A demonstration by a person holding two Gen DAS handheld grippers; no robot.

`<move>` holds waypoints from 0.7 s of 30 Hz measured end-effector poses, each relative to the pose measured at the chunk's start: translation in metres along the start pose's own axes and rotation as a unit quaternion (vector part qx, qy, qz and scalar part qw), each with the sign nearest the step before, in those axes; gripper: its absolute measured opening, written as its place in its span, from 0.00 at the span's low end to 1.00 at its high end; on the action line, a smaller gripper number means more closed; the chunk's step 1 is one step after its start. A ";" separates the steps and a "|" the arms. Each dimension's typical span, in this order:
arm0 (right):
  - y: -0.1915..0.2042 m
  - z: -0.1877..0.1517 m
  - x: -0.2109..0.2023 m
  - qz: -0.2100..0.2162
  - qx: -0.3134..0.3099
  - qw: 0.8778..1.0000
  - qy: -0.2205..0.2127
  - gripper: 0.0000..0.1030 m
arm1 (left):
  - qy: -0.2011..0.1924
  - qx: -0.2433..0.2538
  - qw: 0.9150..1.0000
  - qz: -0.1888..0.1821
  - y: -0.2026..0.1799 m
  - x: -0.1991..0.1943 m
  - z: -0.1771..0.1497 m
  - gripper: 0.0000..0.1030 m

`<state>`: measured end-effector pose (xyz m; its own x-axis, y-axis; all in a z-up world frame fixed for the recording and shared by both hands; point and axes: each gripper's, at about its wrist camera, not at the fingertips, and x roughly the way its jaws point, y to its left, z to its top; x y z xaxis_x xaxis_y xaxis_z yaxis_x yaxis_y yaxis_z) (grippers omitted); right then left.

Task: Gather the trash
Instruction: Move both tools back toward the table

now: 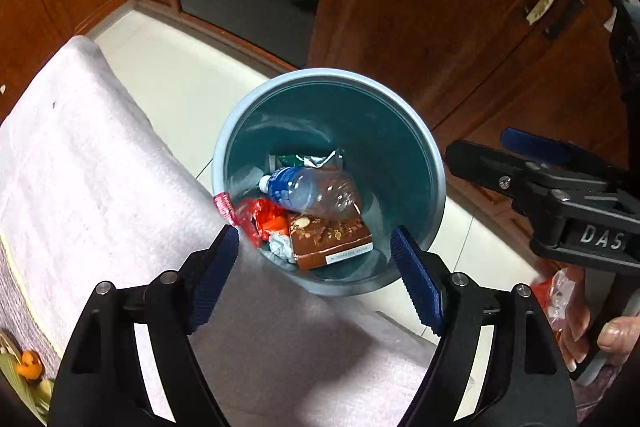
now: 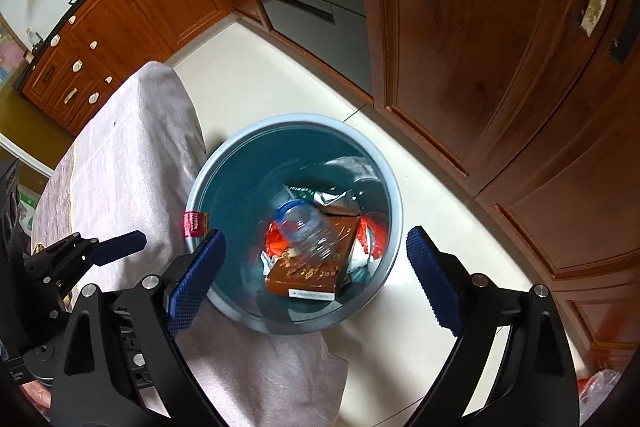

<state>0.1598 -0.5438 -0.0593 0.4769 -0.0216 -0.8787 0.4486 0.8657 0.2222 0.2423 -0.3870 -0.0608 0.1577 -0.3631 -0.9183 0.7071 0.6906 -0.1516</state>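
A blue-grey trash bin (image 1: 240, 115) stands on the floor beside the table. In it lie a clear plastic bottle (image 1: 308, 189) with a blue label, a brown box (image 1: 332, 239), a red wrapper (image 1: 260, 219) and a green-silver wrapper (image 1: 312, 159). A small pink wrapper (image 1: 224, 207) rests at the bin's rim by the cloth. My left gripper (image 1: 316, 243) hangs open above the bin, nothing between its blue pads. My right gripper (image 2: 316, 239) is open over the same bin (image 2: 224, 163), also holding nothing. The bottle (image 2: 304, 227) looks blurred on the box (image 2: 316, 267).
A table under a pale pink cloth (image 1: 100, 167) borders the bin on the left. Wooden cabinets (image 1: 440, 7) stand close behind and to the right. A hand (image 1: 616, 339) holds the right gripper's handle, with a red-tinted plastic bag (image 1: 560, 299) beside it. White tiled floor (image 1: 180, 75) surrounds the bin.
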 end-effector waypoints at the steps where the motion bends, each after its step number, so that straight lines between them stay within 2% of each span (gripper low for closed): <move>1: 0.002 0.000 0.000 0.000 -0.001 1.000 0.003 0.85 | -0.002 -0.002 1.000 -0.001 0.001 -0.003 -0.002 0.78; 7: 0.016 -0.006 -0.003 -0.001 -0.014 1.000 0.010 0.86 | -0.017 -0.014 1.000 -0.002 0.010 -0.020 -0.008 0.86; 12: 0.037 -0.011 -0.016 0.004 -0.029 1.000 0.005 0.86 | -0.037 -0.030 0.999 -0.002 0.020 -0.042 -0.019 0.89; 21: 0.111 -0.029 -0.039 0.029 -0.087 0.996 -0.003 0.86 | -0.074 -0.070 0.995 0.023 0.061 -0.104 -0.067 0.94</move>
<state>0.1694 -0.4325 -0.0126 0.5030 0.0293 -0.8638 0.2831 0.9387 0.1967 0.2229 -0.2647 0.0004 0.2954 -0.4100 -0.8629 0.5957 0.7852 -0.1692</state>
